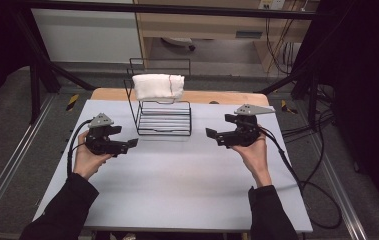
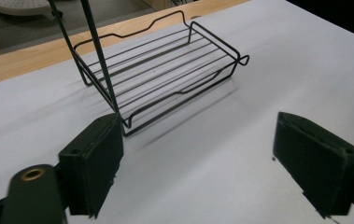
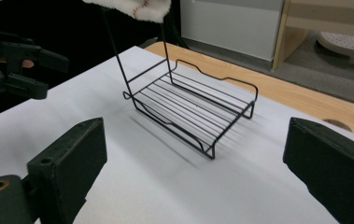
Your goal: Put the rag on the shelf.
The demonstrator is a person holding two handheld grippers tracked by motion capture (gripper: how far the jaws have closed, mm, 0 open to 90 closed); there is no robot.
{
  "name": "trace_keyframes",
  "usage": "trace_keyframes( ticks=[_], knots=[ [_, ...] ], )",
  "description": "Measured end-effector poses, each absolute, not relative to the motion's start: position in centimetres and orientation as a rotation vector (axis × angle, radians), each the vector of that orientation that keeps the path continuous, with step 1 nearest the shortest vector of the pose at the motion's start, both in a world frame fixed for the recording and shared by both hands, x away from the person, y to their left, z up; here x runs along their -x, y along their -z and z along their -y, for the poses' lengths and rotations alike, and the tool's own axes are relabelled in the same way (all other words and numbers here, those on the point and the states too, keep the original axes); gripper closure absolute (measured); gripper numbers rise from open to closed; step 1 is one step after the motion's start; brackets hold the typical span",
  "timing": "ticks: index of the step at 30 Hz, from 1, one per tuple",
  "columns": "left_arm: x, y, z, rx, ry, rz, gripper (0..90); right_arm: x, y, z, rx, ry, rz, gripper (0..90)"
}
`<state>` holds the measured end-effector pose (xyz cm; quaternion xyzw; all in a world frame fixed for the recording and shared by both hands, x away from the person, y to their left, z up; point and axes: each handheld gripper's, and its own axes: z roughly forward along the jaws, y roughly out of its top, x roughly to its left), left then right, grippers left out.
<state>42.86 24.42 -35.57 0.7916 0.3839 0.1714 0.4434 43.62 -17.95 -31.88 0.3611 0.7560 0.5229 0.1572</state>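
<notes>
A black wire rack (image 1: 163,117) stands near the far edge of the pale, smooth counter (image 1: 177,185), a white fluffy towel (image 1: 158,86) draped over its top bar. The left claw (image 1: 127,144) and right claw (image 1: 213,134) flank it, both spread open and empty, with bare surface nearer the person. Grey floor surrounds.

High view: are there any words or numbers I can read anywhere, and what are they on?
None can be read.
The small plate on the wooden furniture behind the table: too blurred to read.
The white towel, the wire rack and both hand-held grippers carry no lettering that shows.
</notes>
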Motion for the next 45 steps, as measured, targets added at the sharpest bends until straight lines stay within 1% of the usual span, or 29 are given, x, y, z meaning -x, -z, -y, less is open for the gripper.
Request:
trace_keyframes(
  ticks=[4,7,11,22,35,45],
  knots=[
    [-42.2,36.4,-25.1,-1.976,-0.426,-0.956,9.5,-43.0,32.9,19.2,-1.046,-1.491,-2.168,3.1],
    [-41.8,37.1,-25.8,-1.976,-0.419,-0.964,8.0,-42.5,33.9,20.1,-1.059,-1.507,-2.171,1.9],
    [-41.0,38.1,-26.8,-1.969,-0.407,-0.97,7.4,-41.8,35.5,21.1,-1.08,-1.486,-2.19,0.4],
    [-38.7,41.4,-29.3,-1.953,-0.397,-0.991,7.5,-39.4,39.2,23.5,-1.11,-1.48,-2.206,0.4],
    [-37.1,43.1,-30.0,-1.968,-0.406,-0.988,7.5,-36.8,43.1,25.7,-1.127,-1.435,-2.271,0.4],
    [-36.7,43.8,-29.9,-1.974,-0.39,-0.988,7.4,-36.3,44.0,26.2,-1.155,-1.418,-2.261,0.4]
  ],
)
